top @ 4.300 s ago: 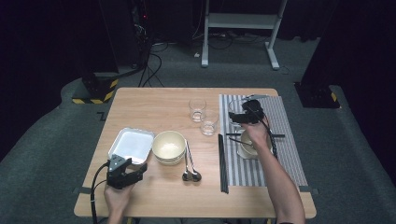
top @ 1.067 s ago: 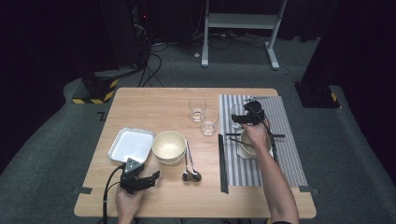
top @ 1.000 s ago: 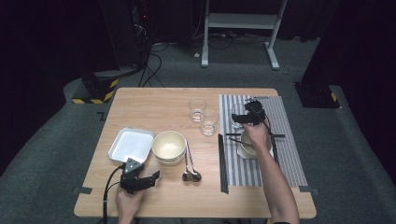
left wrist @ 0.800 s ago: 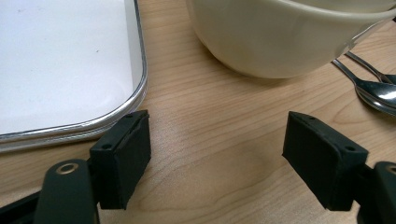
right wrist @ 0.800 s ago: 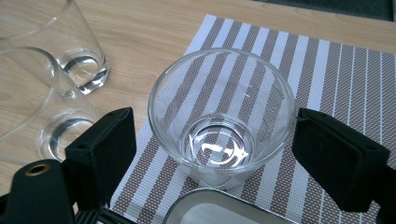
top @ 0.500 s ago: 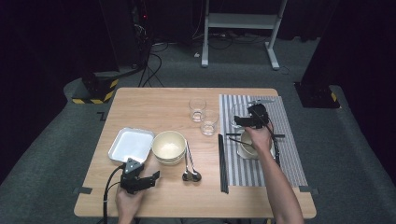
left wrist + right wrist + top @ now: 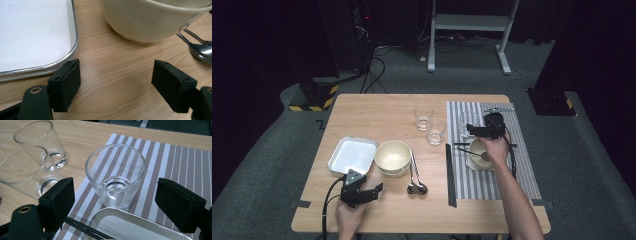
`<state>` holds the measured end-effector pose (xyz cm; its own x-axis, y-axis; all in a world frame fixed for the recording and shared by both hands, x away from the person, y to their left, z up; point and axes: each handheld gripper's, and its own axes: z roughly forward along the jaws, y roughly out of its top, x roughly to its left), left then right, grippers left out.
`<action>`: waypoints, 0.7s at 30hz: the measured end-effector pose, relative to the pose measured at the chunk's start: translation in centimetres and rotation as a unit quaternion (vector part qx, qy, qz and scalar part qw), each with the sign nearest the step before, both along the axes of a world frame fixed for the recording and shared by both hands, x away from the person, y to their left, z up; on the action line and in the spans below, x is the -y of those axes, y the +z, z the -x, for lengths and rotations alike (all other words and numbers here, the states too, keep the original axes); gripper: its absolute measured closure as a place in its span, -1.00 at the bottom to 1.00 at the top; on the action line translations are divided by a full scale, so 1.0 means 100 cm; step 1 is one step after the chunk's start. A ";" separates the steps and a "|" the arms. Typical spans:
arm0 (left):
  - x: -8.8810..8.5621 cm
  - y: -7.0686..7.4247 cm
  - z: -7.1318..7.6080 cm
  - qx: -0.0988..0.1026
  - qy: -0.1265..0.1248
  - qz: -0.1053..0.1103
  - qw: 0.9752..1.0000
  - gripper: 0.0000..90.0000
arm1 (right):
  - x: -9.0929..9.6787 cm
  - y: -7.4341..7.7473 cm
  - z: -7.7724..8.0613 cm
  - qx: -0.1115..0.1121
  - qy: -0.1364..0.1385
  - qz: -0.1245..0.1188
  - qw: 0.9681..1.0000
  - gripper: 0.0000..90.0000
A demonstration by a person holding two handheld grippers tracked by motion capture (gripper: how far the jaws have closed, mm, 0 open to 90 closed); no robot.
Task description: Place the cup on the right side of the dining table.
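Nearby, two glasses point(image 7: 37, 160) beside striped mat point(image 7: 175, 162).

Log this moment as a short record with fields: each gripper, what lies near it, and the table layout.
left gripper: open, holds nothing, low over bare wood
near left: metal tray, cream bowl, two spoons
right gripper: open, holds nothing, above the striped mat
near right: glass on the mat, a second tray, black chopsticks
off the mat: two glasses on the wood

One overhead view; two close claw-mounted table views.
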<state>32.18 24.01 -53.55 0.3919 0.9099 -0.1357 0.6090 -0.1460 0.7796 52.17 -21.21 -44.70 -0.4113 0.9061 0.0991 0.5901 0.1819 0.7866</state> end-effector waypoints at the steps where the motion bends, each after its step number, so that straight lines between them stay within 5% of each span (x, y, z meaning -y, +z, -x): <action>1: 0.000 0.000 0.000 0.000 0.000 -0.001 1.000 -0.48 | 0.000 0.001 0.001 0.000 0.000 -0.002 1.000 -0.62; 21: 0.001 0.000 0.000 0.000 0.001 -0.001 1.000 -0.49 | 0.010 0.006 0.031 0.027 0.009 -0.020 0.999 -0.52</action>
<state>32.16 23.95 -53.55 0.3907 0.9107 -0.1338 0.6089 -0.1467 0.7796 49.03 -22.19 -44.07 -0.4328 0.8944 0.1126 0.5443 0.1597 0.8236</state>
